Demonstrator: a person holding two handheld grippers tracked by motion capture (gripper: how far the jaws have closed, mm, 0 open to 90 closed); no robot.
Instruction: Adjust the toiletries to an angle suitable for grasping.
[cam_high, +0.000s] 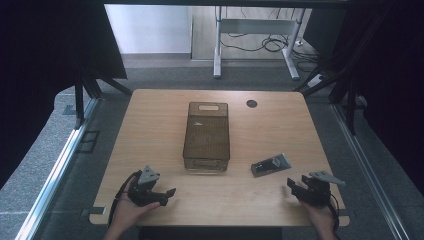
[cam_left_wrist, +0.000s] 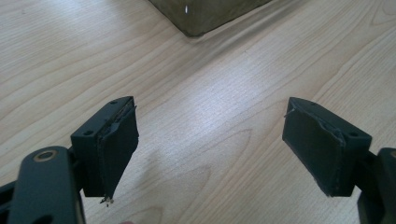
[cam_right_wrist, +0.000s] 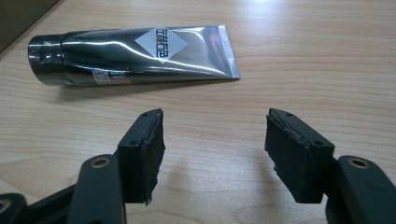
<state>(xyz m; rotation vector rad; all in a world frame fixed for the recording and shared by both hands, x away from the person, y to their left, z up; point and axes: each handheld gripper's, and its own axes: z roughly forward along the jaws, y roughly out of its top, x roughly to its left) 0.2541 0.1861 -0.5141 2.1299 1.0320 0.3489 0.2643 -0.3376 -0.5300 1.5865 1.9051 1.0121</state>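
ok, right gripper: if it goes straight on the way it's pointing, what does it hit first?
Most likely the silver tube, lying crosswise on the table just ahead of the open right gripper. Only bare wood lies between; depth is hard to judge.

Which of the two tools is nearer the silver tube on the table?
The right tool: the silver tube lies just ahead of its open jaws, while the left tool sits beyond the brown basket.

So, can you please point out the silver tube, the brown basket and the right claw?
silver tube (cam_right_wrist: 140, 58): right gripper view, on the middle of its shiny body.
brown basket (cam_high: 190, 131): high view, on its left wall.
right claw (cam_right_wrist: 212, 149): right gripper view, midway between the tips of its open jaws.
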